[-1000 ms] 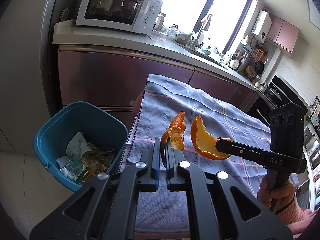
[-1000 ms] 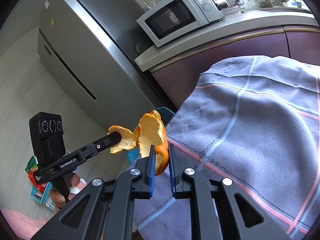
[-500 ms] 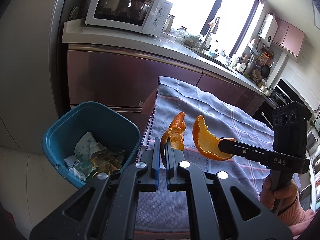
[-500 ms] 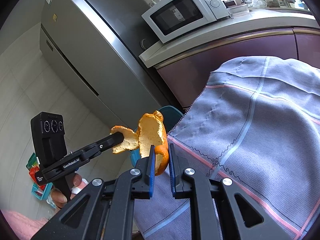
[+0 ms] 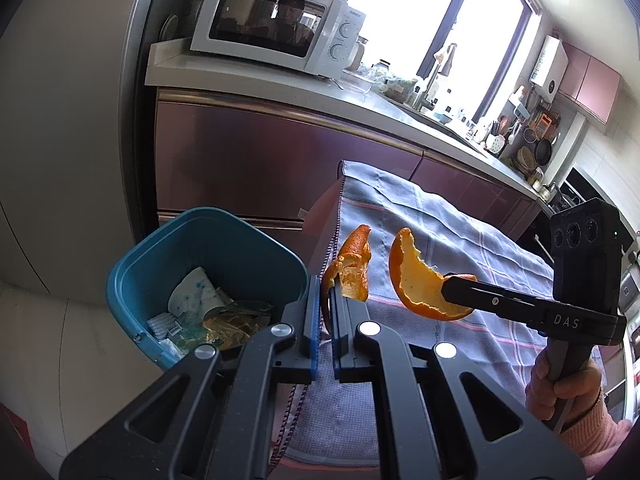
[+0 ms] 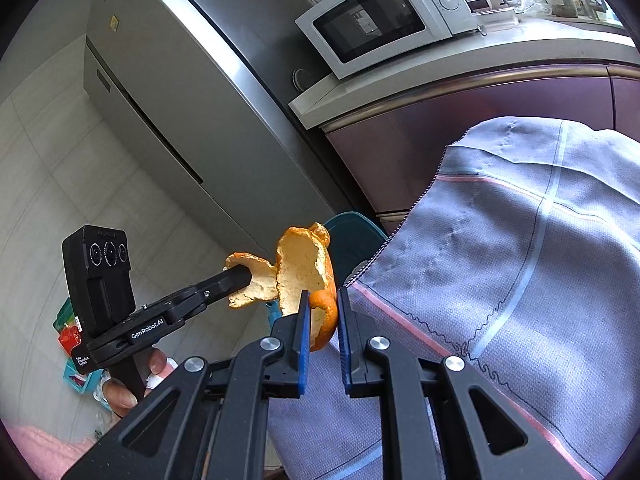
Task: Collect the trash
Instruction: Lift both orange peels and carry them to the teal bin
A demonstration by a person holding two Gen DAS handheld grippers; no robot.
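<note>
From the left wrist view, far left, I see the bin [image 5: 208,272] on the floor below the cloth [image 5: 440,240] edge, paper and wrappers inside, its mouth unobstructed. My left gripper [image 5: 326,300] tilts downward just right of the bin rim, fingers clamped on a peel [image 5: 354,276] that stands upright over the cloth's left edge. Further right, my right gripper [image 5: 460,290] reaches in nearly level from the right, fingers pinched on a second peel [image 5: 416,284], a curved shell held above the cloth-covered surface; my right hand [image 5: 560,384] grips the handle low at the frame edge.

The right wrist view alone shows my left hand [image 6: 132,384] under its handle, the fridge [image 6: 180,100] and floor behind it. There the bin is mostly hidden by both peels. The two peels sit close together, apparently not touching. Open air lies between peels and bin.
</note>
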